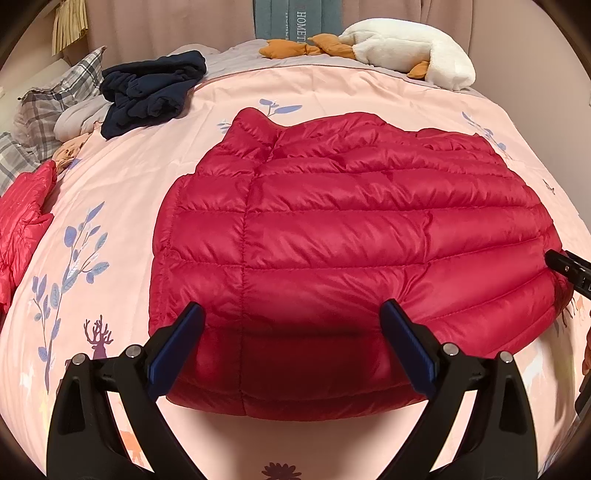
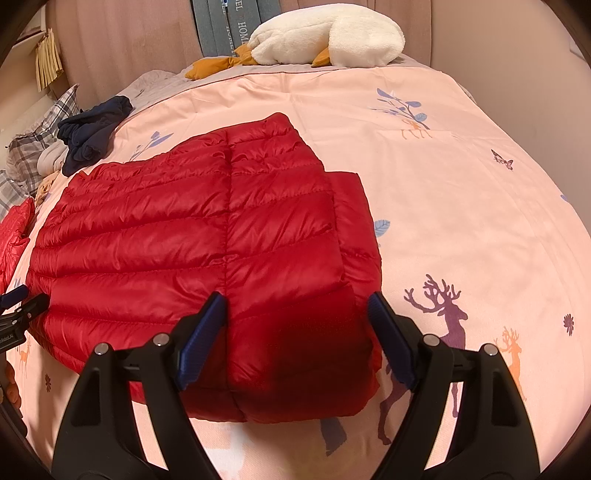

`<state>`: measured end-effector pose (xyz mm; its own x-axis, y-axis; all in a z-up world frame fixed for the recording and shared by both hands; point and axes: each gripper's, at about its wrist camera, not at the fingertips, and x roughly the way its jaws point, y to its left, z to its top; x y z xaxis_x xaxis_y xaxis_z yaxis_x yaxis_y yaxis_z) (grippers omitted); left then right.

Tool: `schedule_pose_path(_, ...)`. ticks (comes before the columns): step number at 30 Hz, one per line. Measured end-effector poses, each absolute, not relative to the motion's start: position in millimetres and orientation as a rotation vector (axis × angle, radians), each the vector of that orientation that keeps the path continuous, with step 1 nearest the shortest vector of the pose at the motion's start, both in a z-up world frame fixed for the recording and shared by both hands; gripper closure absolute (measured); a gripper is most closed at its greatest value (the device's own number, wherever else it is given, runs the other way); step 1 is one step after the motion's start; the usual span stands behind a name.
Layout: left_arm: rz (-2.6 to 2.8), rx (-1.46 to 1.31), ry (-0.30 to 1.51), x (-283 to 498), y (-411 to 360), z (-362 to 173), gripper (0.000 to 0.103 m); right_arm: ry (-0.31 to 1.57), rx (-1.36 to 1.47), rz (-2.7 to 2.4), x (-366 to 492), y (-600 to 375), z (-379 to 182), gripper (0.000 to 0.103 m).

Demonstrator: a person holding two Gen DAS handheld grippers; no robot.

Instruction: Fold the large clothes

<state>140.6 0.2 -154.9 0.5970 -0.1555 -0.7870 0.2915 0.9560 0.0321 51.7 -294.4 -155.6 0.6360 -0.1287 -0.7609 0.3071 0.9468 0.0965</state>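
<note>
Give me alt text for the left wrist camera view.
A red puffer jacket lies flat on a pink bedspread, the open left gripper poised above its near hem. Beyond it lie a navy garment and a white plush goose.

The red quilted puffer jacket (image 1: 332, 229) is glossy, slippery-looking synthetic cloth with stitched channels. The pink printed bed cover (image 2: 461, 177) is smooth matt fabric. The white plush goose toy (image 2: 332, 33) looks fuzzy. Both grippers are matt black plastic with 2 ribbed blue pads (image 1: 406, 350) and shiny metal pins.
</note>
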Motion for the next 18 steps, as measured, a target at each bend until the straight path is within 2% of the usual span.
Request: schedule_pose_path(18,-0.242,0.161,0.899,140.5,12.8,-154.7,0.006,0.846,0.231,-0.253,50.5,-297.2,-156.3,0.022)
